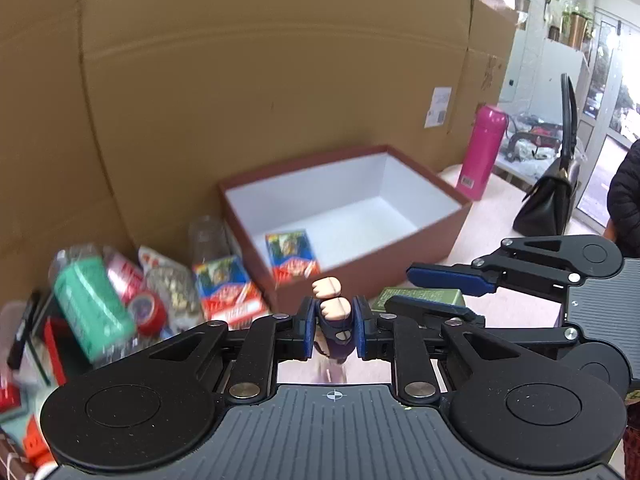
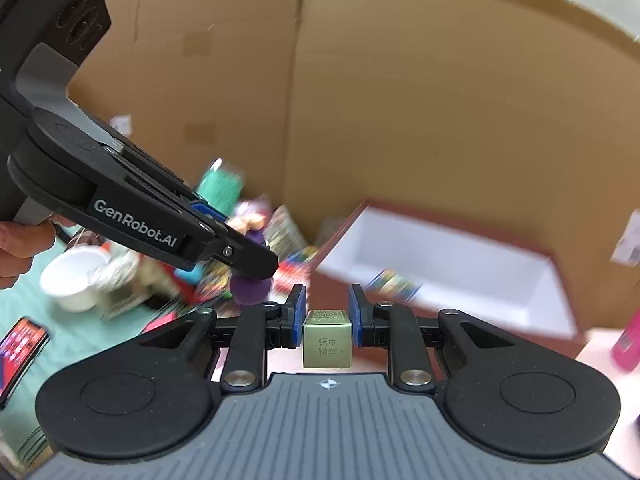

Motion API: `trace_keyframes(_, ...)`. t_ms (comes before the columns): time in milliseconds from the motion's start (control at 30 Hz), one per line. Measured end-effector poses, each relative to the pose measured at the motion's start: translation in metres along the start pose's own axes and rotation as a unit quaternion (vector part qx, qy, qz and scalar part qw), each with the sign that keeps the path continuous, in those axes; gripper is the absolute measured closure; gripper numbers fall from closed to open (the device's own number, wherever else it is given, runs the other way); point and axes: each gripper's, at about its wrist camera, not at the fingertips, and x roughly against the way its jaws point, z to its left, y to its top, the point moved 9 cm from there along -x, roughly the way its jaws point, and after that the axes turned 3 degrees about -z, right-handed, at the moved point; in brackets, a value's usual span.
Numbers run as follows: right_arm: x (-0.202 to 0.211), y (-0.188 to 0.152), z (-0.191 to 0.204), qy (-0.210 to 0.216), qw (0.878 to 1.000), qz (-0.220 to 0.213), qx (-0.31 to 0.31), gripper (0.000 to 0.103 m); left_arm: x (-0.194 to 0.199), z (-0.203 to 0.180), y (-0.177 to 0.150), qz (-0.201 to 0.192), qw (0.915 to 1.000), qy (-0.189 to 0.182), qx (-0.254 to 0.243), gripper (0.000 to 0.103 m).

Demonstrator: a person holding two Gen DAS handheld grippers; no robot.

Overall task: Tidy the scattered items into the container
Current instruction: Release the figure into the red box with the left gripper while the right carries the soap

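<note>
My left gripper is shut on a small purple toy figure whose beige feet stick up past the pads. The right wrist view shows this gripper at upper left, with the purple toy hanging below its fingers. My right gripper is shut on a small gold box with printed characters. In the left wrist view, that gripper and gold box appear at the right. The brown box with a white inside stands ahead and holds one colourful card pack.
Loose items lie piled left of the box: a green can, red tape, a card pack, a clear bottle. A white cup and phone lie left. A cardboard wall stands behind. A pink bottle and black handbag stand right.
</note>
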Motion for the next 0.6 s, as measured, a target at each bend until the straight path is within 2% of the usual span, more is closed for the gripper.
trace_keyframes(200,-0.003,0.033,-0.033,-0.034,0.999,-0.019,0.017,0.077,-0.011,-0.012,0.051,-0.020,0.9997,0.006,-0.016,0.087)
trace_keyframes(333,-0.011,0.052,-0.055,-0.050,0.998,-0.025,0.016,0.077,-0.013,-0.025,0.085,-0.034,0.9991,-0.004,-0.024,0.087)
trace_keyframes(600,-0.034,0.078,-0.092,-0.061,0.998,-0.025,0.005,0.077,-0.018,-0.039,0.143,-0.068,0.9969,0.009,-0.040,0.087)
